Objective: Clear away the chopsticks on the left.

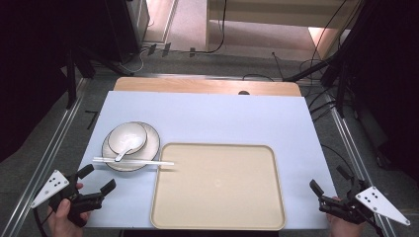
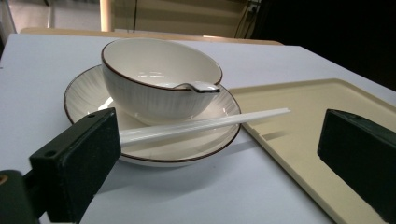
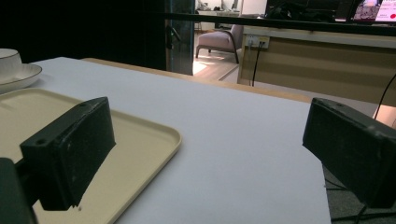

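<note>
Both hand-held grippers, left & right, wide apart, tray btwn.

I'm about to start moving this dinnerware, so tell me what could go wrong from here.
1. The chopsticks lie loose across the plate, tips overhanging the tray; moving the plate may roll them off.
2. The spoon leans on the bowl rim; tilting the bowl could tip it out.
3. The bowl sits unsecured on the plate, so lifting the plate alone with the open left tool may slide it.
</note>
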### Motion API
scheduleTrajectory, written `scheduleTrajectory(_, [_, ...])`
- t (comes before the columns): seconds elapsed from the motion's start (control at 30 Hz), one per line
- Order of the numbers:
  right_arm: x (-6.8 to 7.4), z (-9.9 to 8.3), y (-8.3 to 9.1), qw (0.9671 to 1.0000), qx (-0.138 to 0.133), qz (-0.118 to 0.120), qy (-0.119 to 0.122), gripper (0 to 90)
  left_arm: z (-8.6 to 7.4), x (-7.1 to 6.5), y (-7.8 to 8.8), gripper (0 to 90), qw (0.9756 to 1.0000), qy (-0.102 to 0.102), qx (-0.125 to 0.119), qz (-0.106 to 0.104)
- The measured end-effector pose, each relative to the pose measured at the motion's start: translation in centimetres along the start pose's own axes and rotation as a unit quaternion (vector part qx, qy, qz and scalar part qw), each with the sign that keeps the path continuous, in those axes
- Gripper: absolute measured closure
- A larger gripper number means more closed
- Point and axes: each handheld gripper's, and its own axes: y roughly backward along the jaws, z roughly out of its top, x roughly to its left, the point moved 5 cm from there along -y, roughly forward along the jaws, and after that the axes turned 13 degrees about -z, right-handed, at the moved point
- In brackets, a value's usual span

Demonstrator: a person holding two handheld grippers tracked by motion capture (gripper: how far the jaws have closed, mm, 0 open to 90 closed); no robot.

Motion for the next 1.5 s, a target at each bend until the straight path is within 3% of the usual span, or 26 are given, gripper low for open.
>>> scheduleTrajectory(0.07, [0.1,-0.2,0.0,1.0000,0.002,0.005,-0.001,2.4,0.3,-0.5,-0.1,2.1,0.9995,0.014,-0.017,-0.021])
scheduleTrajectory(0.1, [0.1,-0.3,0.0,1.0000,0.002,0.006,-0.001,2.4,0.6,-0.9,-0.1,4.8,0.9994,0.011,-0.027,-0.017])
scheduleTrajectory(0.13, [0.2,-0.4,-0.1,1.0000,0.000,0.005,0.003,2.4,0.9,-1.1,0.0,14.3,0.9996,0.009,-0.029,0.003])
scheduleTrajectory(0.17, [0.3,-0.4,-0.1,1.0000,0.000,0.005,0.003,2.4,1.0,-1.3,-0.1,24.3,0.9995,0.007,-0.030,0.010])
scheduleTrajectory(0.33, [0.6,-0.5,-0.3,0.9999,0.006,0.010,0.012,2.4,0.8,-1.9,-0.7,65.4,0.9992,0.026,-0.010,-0.028])
scheduleTrajectory(0.37, [0.6,-0.5,-0.3,0.9999,0.006,0.010,0.012,2.4,0.8,-1.9,-0.7,71.6,0.9992,0.026,-0.010,-0.028])
scheduleTrajectory(0.4, [0.7,-0.5,-0.2,0.9999,0.005,0.010,0.013,2.4,0.8,-2.0,-1.0,71.6,0.9995,0.025,0.002,-0.018])
scheduleTrajectory(0.43, [0.8,-0.4,-0.2,0.9999,0.003,0.011,0.010,2.5,0.9,-2.1,-1.4,84.4,0.9993,0.031,0.013,-0.019])
scheduleTrajectory(0.5, [1.0,-0.3,-0.3,0.9998,0.002,0.014,0.011,2.4,1.0,-2.6,-1.9,90.0,0.9989,0.030,0.026,-0.025])
scheduleTrajectory(0.6, [1.4,-0.3,-0.4,0.9995,0.006,0.019,0.023,2.5,1.0,-3.4,-3.3,90.0,0.9974,0.025,0.055,-0.040])
scheduleTrajectory(0.63, [1.5,-0.3,-0.5,0.9995,0.005,0.019,0.026,2.4,1.0,-3.4,-3.3,90.0,0.9974,0.025,0.055,-0.040])
scheduleTrajectory(0.67, [1.5,-0.3,-0.5,0.9995,0.005,0.019,0.025,2.4,0.9,-3.6,-4.1,90.0,0.9958,0.026,0.075,-0.045])
scheduleTrajectory(0.7, [1.5,-0.2,-0.5,0.9995,0.004,0.019,0.024,2.5,0.8,-3.8,-5.3,90.0,0.9929,0.040,0.100,-0.051])
scheduleTrajectory(0.77, [1.5,-0.2,-0.5,0.9995,0.004,0.020,0.022,2.5,0.7,-3.9,-5.8,90.0,0.9920,0.040,0.109,-0.050])
scheduleTrajectory(0.8, [1.5,-0.2,-0.3,0.9996,0.004,0.021,0.021,2.4,0.5,-3.8,-6.8,90.0,0.9901,0.033,0.132,-0.034])
scheduleTrajectory(1.03, [1.1,-0.3,-0.3,0.9997,0.002,0.019,0.018,2.4,0.6,-3.7,-8.6,90.0,0.9869,0.033,0.153,-0.037])
scheduleTrajectory(1.2, [1.3,-0.3,-0.3,0.9995,0.003,0.023,0.019,2.4,0.5,-3.5,-10.1,90.0,0.9838,0.024,0.177,-0.016])
scheduleTrajectory(1.37, [1.3,-0.3,-0.3,0.9995,0.004,0.024,0.019,2.4,0.4,-3.3,-10.9,90.0,0.9825,0.010,0.186,0.001])
scheduleTrajectory(1.5, [1.3,-0.3,-0.3,0.9995,0.005,0.024,0.018,2.5,0.3,-3.0,-11.8,90.0,0.9802,0.002,0.198,0.013])
